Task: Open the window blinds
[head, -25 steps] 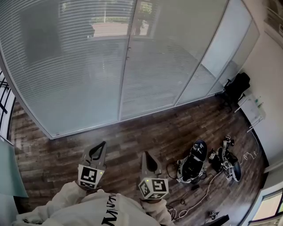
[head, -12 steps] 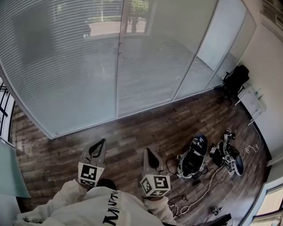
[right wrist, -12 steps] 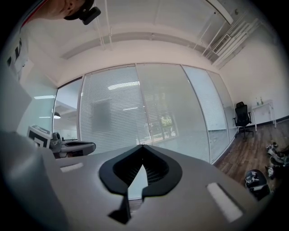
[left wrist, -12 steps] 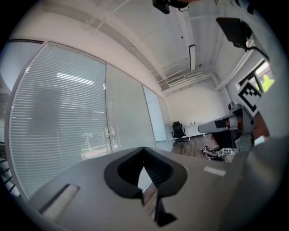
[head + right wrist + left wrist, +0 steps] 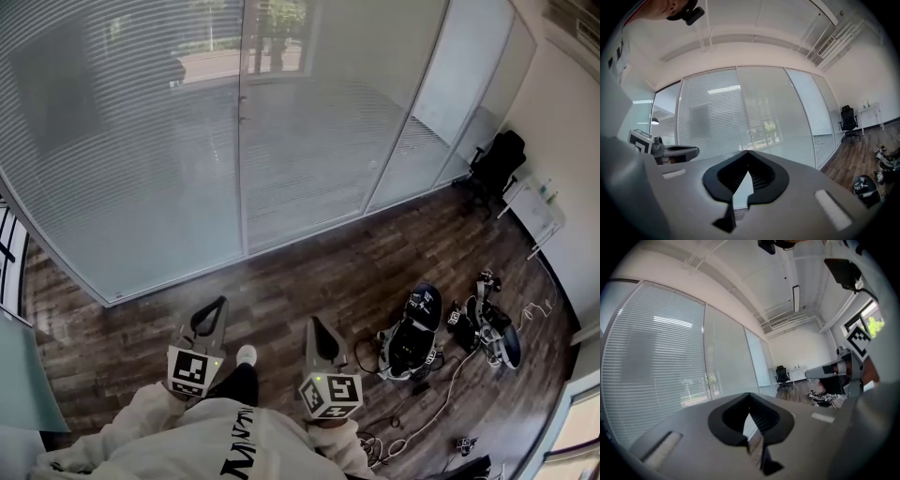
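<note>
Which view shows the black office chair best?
The right gripper view: the office chair stands upright, seen whole. The head view shows it from above, warped near the edge; the left gripper view shows it small and distant.

Head view down; both gripper views face blinds (image 5: 122, 141).
</note>
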A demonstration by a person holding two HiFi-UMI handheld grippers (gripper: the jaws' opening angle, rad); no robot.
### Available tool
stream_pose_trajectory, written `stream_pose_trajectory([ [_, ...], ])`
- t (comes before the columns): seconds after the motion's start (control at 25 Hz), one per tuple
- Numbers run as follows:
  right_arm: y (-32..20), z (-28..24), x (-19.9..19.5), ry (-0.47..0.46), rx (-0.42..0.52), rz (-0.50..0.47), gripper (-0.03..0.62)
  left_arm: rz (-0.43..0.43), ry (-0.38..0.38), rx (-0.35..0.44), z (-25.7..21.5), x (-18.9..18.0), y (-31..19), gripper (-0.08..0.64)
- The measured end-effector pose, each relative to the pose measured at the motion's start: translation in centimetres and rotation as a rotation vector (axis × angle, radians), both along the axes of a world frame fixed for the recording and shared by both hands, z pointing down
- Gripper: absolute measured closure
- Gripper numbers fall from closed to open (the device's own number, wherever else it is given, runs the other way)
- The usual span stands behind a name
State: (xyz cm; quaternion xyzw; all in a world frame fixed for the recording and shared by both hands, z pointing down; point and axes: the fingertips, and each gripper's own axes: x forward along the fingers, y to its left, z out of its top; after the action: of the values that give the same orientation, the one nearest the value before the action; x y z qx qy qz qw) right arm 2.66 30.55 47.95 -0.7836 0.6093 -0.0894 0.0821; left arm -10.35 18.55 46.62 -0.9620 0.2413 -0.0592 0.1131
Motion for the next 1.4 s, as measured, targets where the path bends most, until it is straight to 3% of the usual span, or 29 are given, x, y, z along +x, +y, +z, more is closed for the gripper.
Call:
stream_pose_trajectory([
  [0.36,-4.2,0.7,2.7,0.012,-0.011,0.003,0.591,0.005,0.011,-0.015,1.1,2.9,-4.4,0.560],
  [0.96,-17.3,0.4,6.8,-0.004,-0.048,-0.046,0.591,-0.060,0.010,-0.057,0.8,5.9,-17.1,0.560],
  [1.4,-25.5,0.6,9.8,-0.015,-0.061,-0.042,0.591,-0.050,0.007,-0.055,0.7,9.0,-24.9,0.560],
])
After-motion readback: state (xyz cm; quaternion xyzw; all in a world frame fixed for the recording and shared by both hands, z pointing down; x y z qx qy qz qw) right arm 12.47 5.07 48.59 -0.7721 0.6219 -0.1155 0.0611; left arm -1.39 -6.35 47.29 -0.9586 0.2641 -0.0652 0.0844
